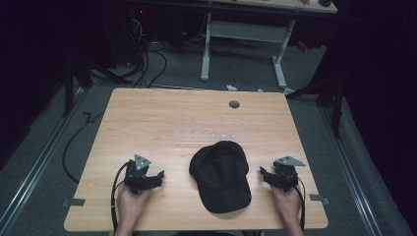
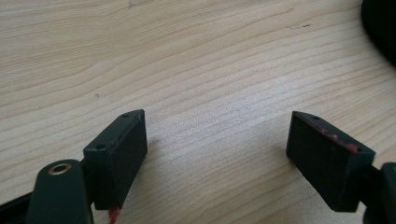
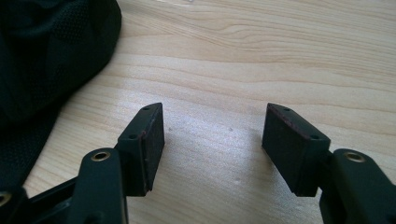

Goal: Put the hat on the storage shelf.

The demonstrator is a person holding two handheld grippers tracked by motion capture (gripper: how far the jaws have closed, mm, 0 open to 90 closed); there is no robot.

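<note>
A black cap (image 1: 221, 176) is lying on the light wooden desk (image 1: 162, 123), near the middle of the near edge, crown toward the far side and brim pointing at the near edge. The left gripper (image 1: 156, 178) is sitting on the desk toward the near left corner, held by the person's left hand (image 1: 132, 199), well apart from the cap. In the left gripper view its jaws are standing wide open over bare wood grain, gripping nothing; the cap's dark edge (image 2: 380, 28) is showing at the upper right corner of that view. The right gripper (image 1: 264, 175) is resting toward the near right corner, held by the right hand (image 1: 288, 200), with its jaws pointing toward the cap and just beside it. In the right gripper view the jaws are likewise spread wide and empty, with the cap's mesh fabric (image 3: 46, 56) lying at the upper left, apart from the jaws. A small grey round grommet (image 1: 234, 104) is sitting near the far edge of the desk.
</note>
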